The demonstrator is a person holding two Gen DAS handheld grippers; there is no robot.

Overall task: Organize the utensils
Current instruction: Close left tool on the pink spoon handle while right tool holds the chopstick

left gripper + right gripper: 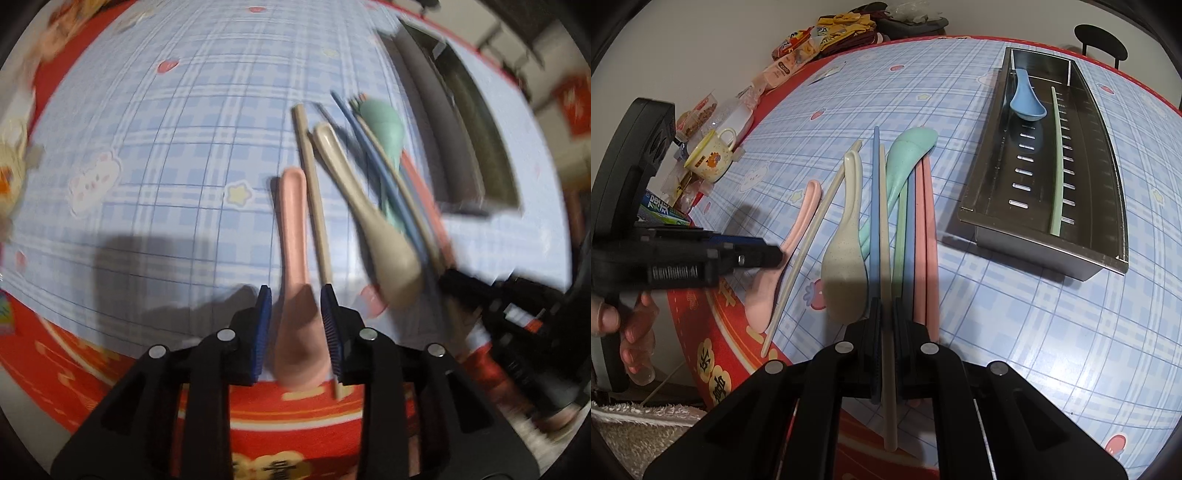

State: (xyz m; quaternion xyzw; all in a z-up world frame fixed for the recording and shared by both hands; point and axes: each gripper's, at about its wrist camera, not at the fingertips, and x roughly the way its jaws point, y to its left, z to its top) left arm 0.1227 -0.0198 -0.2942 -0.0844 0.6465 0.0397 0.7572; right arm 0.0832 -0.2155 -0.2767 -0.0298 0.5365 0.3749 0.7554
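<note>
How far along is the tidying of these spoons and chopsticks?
Early on. The metal tray holds only a blue spoon and one green chopstick. The left tongs straddle the pink spoon; the right tongs close around a beige chopstick and a blue chopstick. The beige spoon, green spoon and pink chopsticks wait on the table.

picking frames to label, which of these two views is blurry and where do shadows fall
Left wrist view: motion-smeared, worst at the right by the metal tray; the tongs shadow the pink spoon. Right wrist view: sharp, fisheye-curved tablecloth, tongs shadowing the chopsticks.
</note>
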